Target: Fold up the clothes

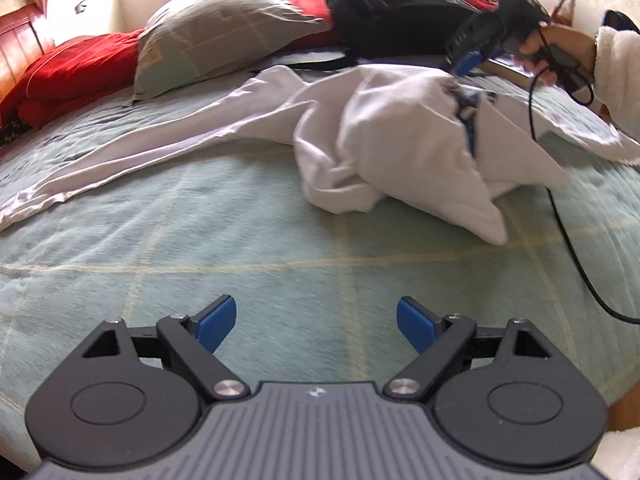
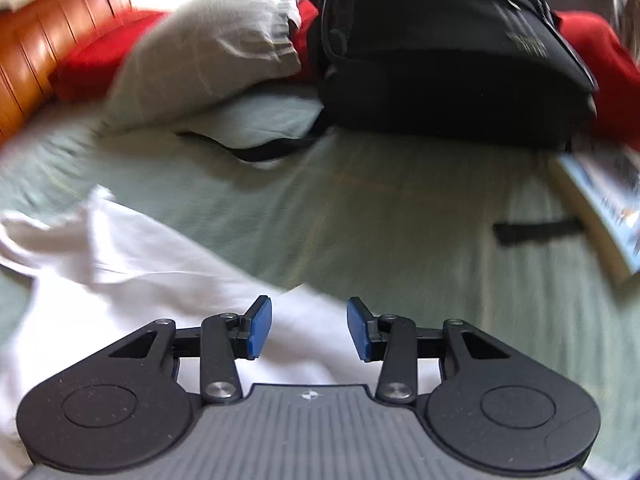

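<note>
On the bed (image 1: 280, 248), the garment (image 1: 360, 128) lies in front of the pillow (image 1: 224, 36), with the backpack (image 1: 392, 4) to the pillow's right.

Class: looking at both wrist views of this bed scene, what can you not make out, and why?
- White garment: its type is unclear in the left wrist view; it lies bunched and folded over itself.
- Book: cover unreadable in the right wrist view, because of motion blur and the frame edge.
- Backpack: logo too blurred to read.
</note>
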Available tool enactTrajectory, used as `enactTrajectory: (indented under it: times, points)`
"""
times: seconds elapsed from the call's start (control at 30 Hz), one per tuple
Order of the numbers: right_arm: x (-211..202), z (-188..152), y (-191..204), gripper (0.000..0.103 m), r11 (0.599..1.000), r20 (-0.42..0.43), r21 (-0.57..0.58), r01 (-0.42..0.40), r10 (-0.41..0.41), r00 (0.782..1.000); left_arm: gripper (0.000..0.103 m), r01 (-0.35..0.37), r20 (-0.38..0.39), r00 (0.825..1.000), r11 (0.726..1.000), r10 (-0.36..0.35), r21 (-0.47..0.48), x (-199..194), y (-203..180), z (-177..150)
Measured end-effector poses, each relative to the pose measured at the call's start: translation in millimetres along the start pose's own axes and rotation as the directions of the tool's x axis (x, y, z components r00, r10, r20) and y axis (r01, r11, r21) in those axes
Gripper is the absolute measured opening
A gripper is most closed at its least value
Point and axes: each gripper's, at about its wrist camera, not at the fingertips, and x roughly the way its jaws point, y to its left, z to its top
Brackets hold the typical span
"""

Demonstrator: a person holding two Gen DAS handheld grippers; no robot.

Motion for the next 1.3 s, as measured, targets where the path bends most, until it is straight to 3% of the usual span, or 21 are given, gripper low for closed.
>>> enactTrajectory:
  times: [0.13, 0.2, 0.4, 0.53, 0.67, 0.73, 0.87, 0.97, 1.1, 1.3]
  points:
    - [24.3, 1.0, -11.4, 0.049, 0.998, -0.065, -0.064, 0.004, -0.008, 0.998, 0.088, 0.007, 0.004, 1.0, 1.0, -0.007, -0.019, 9.8, 12.3, 5.2]
    - [28.7, -2.2, -11.7, 0.054, 0.994, -0.067, -0.106, -0.005, -0.002, 0.998, 0.088, 0.016, 0.005, 1.0, 1.0, -0.016, -0.023, 14.3, 15.5, 6.3]
    - [28.8, -20.3, 1.0, 0.052, 0.962, -0.062, -0.272, -0.029, 0.012, 0.998, 0.088, 0.035, -0.009, 0.999, 0.999, -0.036, -0.036, 24.7, 18.9, 5.6]
    - [21.3, -26.6, 12.2, 0.014, 0.942, -0.049, -0.331, -0.05, 0.036, 0.998, 0.088, 0.035, -0.019, 0.999, 0.999, -0.036, -0.039, 28.3, 18.3, 5.4]
    - [9.9, -16.8, 6.5, 0.01, 0.957, 0.024, -0.29, -0.018, 0.026, 0.999, 0.088, 0.034, -0.016, 0.999, 0.999, -0.035, -0.037, 25.6, 17.7, 6.1]
    - [2.9, -7.8, -2.9, 0.009, 0.973, 0.077, -0.23, 0.007, 0.011, 0.997, 0.088, 0.033, -0.012, 0.999, 0.999, -0.034, -0.038, 23.5, 17.6, 6.5]
    - [2.2, 7.2, -20.6, 0.01, 0.99, 0.145, -0.084, 0.117, -0.104, 0.984, 0.088, 0.031, -0.005, 0.999, 0.999, -0.032, -0.039, 19.4, 17.5, 7.3]
    - [2.4, 10.0, -23.4, 0.015, 0.985, 0.144, -0.044, 0.17, -0.162, 0.976, 0.088, 0.03, 0.0, 1.0, 0.999, -0.03, -0.04, 16.2, 17.3, 7.8]
    - [-10.1, 8.8, -26.4, 0.017, 0.986, 0.153, -0.024, 0.163, -0.157, 0.976, 0.088, 0.027, 0.003, 1.0, 0.999, -0.027, -0.039, 14.2, 17.3, 8.4]
    - [-43.2, -5.1, -14.3, 0.032, 0.994, 0.167, -0.048, 0.099, -0.089, 0.982, 0.088, 0.043, 0.005, 0.999, 0.999, -0.043, -0.025, 12.4, 15.3, 8.5]
